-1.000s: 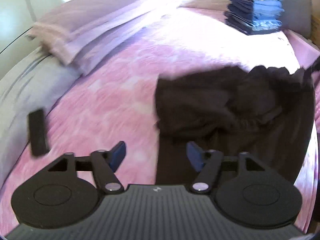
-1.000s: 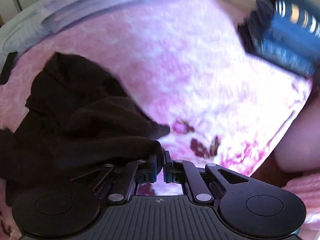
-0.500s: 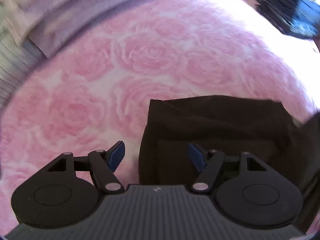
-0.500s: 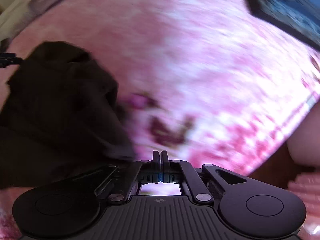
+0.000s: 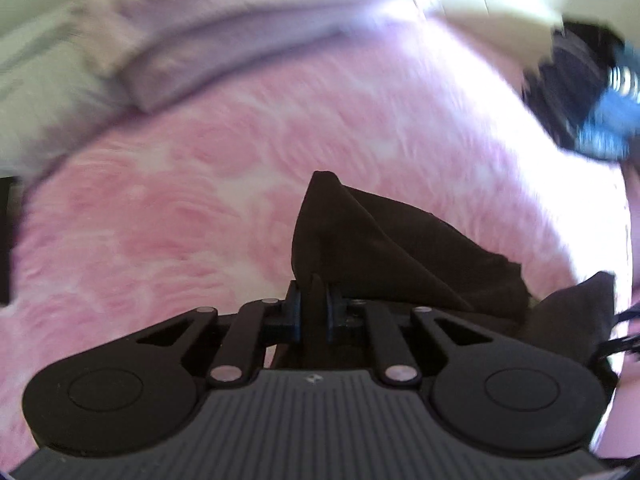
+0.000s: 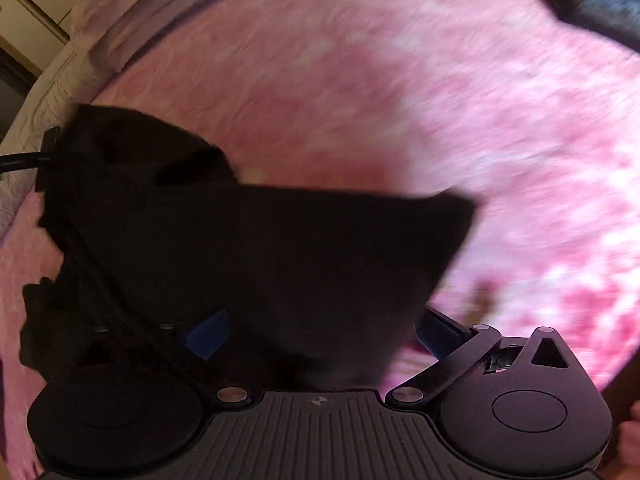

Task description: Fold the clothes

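Note:
A black garment lies crumpled on a pink rose-patterned bedspread. In the left wrist view, my left gripper is closing on a raised fold at the garment's left edge. The cloth is pinched between the blue pads, and a peak of fabric stands up just beyond them. In the right wrist view, my right gripper hangs low over the same garment. Its jaws are opening wide. Black cloth lies loose between the fingers and covers part of the left finger.
Lilac pillows lie along the far edge of the bed. A stack of folded dark and blue clothes stands at the far right. A black flat object lies at the left edge. A dark cable shows beyond the garment.
My left gripper slid onto the garment's left edge and shut on a fold. My right gripper sank toward the bed and opened, releasing the cloth it held.

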Motion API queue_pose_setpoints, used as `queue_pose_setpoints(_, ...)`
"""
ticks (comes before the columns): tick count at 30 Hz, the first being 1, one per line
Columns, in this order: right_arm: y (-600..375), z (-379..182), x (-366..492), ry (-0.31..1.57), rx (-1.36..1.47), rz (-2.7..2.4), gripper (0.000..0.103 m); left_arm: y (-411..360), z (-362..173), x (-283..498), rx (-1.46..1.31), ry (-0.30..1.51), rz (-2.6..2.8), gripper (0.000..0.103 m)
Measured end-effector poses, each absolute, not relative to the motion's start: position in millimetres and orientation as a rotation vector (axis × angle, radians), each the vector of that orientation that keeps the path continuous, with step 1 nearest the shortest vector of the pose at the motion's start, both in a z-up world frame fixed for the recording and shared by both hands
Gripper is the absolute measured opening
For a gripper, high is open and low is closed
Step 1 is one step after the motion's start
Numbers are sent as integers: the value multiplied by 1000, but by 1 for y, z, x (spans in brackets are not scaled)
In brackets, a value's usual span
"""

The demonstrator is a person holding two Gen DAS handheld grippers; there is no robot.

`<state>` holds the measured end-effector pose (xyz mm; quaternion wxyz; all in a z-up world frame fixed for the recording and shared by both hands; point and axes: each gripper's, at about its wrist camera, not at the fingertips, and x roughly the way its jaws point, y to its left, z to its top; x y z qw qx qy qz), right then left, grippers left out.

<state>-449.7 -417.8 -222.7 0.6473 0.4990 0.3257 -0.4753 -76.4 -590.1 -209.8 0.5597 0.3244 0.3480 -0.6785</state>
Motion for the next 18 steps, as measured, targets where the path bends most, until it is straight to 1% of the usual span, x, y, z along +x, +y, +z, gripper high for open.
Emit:
queue_pose_setpoints(1, -424, -226, -442, 746, 1149, -1062, 34, -581, -197, -67, 745, 806, -1573, 9)
queue_pose_setpoints(2, -432, -229, -435, 752, 1164, -1043, 15, -572, -183, -58, 725, 792, -1546, 9)
queue_pose_setpoints(4, -453, -214, -423, 708, 1128, -996, 14, -561, -157, -37, 684, 758, -1484, 9)
queue_pose_setpoints(9, -539, -126, -381, 567, 826, -901, 14, -561, -104, 19, 510, 683, -1317, 11)
queue_pose_setpoints(11, -574, -103, -360, 520, 728, -884, 15, -572, -99, 36, 464, 666, -1258, 19)
queue_pose_setpoints(12, -589, -95, -348, 498, 674, -894, 18, -578, -101, 43, 457, 655, -1222, 27)
queue_pose_setpoints(13, -599, -93, -335, 509, 623, -932, 39, -584, -103, 50, 450, 644, -1186, 31)
queue_pose_setpoints(14, -609, -92, -323, 525, 572, -974, 54, -586, -107, 56, 456, 643, -1161, 31)
queue_pose_setpoints(15, -619, -91, -311, 541, 520, -1015, 75, -585, -112, 60, 470, 651, -1142, 32)
queue_pose_setpoints(17, -620, -92, -299, 538, 538, -1002, 75, -573, -129, 62, 511, 671, -1143, 41)
queue_pose_setpoints(18, -612, -95, -291, 535, 564, -974, 75, -563, -142, 61, 546, 686, -1151, 48)
